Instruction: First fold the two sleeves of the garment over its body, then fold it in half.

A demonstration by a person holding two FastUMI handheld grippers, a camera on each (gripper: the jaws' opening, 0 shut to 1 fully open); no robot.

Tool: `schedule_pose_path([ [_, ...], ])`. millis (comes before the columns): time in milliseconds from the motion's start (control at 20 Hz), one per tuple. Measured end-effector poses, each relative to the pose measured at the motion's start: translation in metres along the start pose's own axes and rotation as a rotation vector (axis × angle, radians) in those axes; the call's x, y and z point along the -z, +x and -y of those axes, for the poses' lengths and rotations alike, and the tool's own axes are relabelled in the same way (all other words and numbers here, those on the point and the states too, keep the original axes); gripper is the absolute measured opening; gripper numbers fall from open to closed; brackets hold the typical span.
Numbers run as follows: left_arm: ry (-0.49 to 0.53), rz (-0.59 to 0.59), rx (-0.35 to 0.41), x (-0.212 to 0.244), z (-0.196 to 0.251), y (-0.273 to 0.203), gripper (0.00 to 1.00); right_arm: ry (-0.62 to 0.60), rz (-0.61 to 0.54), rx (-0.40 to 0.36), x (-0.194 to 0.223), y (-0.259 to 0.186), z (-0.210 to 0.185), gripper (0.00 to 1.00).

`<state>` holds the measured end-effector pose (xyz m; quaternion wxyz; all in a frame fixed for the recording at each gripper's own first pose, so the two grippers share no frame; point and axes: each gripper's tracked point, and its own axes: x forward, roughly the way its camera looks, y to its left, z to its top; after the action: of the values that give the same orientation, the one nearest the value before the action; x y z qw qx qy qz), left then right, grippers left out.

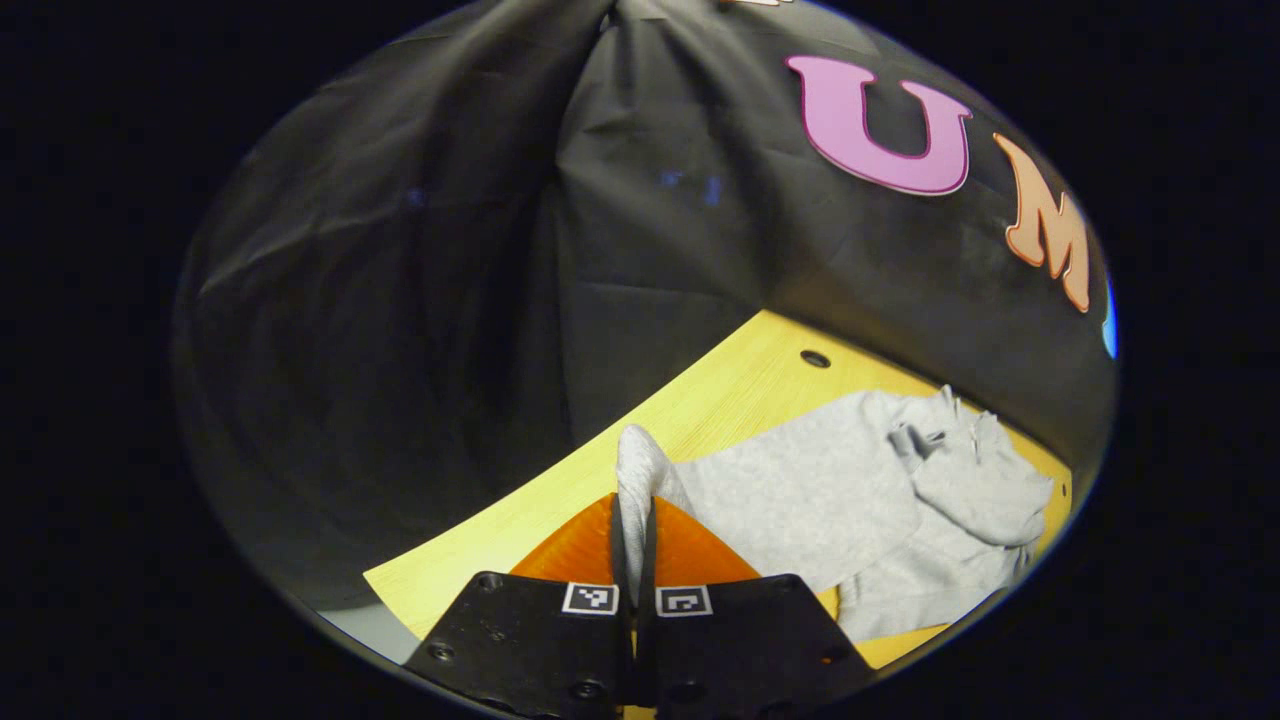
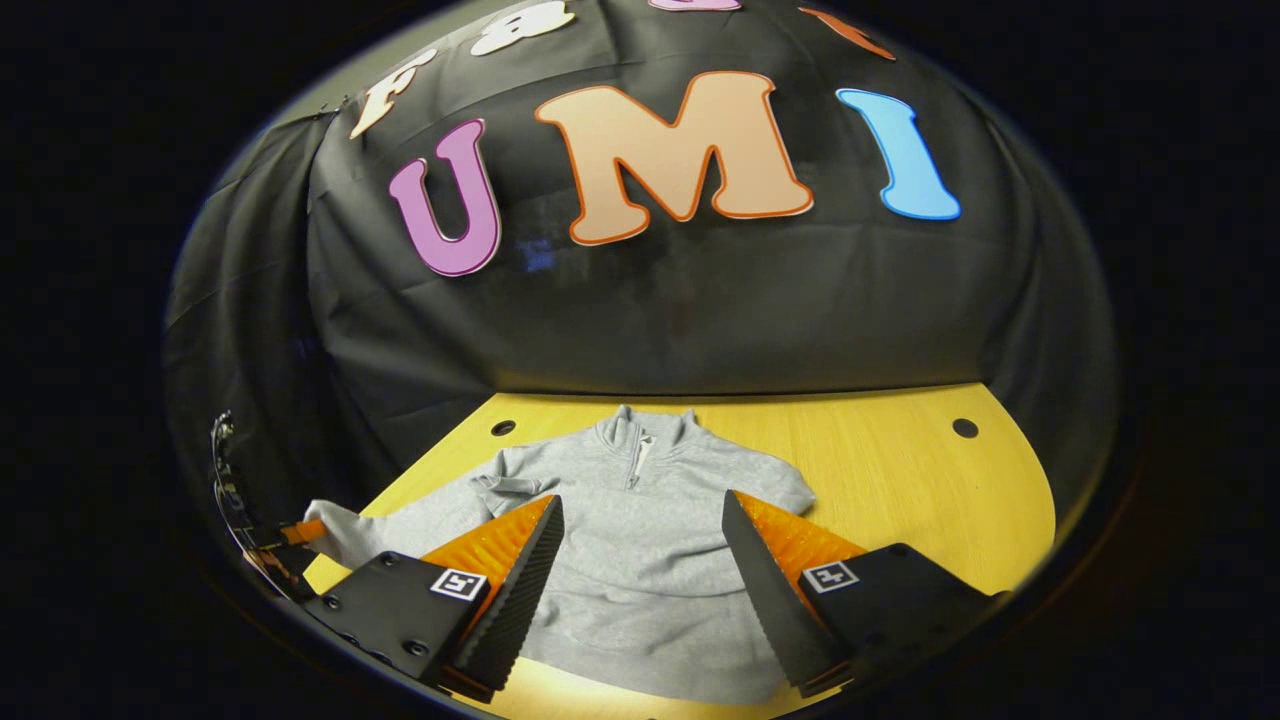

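Note:
A grey zip-neck sweatshirt lies flat on the yellow table, collar toward the wall. My left gripper is shut on the cuff of one sleeve, which stands up between its fingers, lifted off the table. In the right gripper view that left gripper sits at the far left, with the sleeve stretched out toward it. My right gripper is open, hovering over the sweatshirt's lower body with nothing between its fingers. In the left gripper view the sweatshirt spreads to the right, its far sleeve lying over the body.
The table has small round holes near its back edge. Bare yellow tabletop stretches to the right of the sweatshirt. Black cloth walls close the booth behind and on the left.

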<state>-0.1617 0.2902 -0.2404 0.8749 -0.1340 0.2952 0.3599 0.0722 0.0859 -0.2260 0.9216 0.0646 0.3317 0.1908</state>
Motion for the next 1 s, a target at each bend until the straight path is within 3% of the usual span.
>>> schedule_pose_path([
  [500, 0.128, 0.114, 0.196, -0.072, 0.135, -0.005, 0.00, 0.089, 0.017, 0.135, 0.022, -0.061, 0.080, 0.98],
  [650, 0.154, 0.128, 0.272, -0.080, 0.187, -0.009, 0.00, 0.137, 0.014, 0.186, 0.033, -0.081, 0.106, 0.95],
  [1000, 0.234, 0.158, 0.428, -0.087, 0.290, -0.024, 0.00, 0.205, 0.008, 0.285, 0.057, -0.121, 0.149, 0.98],
])
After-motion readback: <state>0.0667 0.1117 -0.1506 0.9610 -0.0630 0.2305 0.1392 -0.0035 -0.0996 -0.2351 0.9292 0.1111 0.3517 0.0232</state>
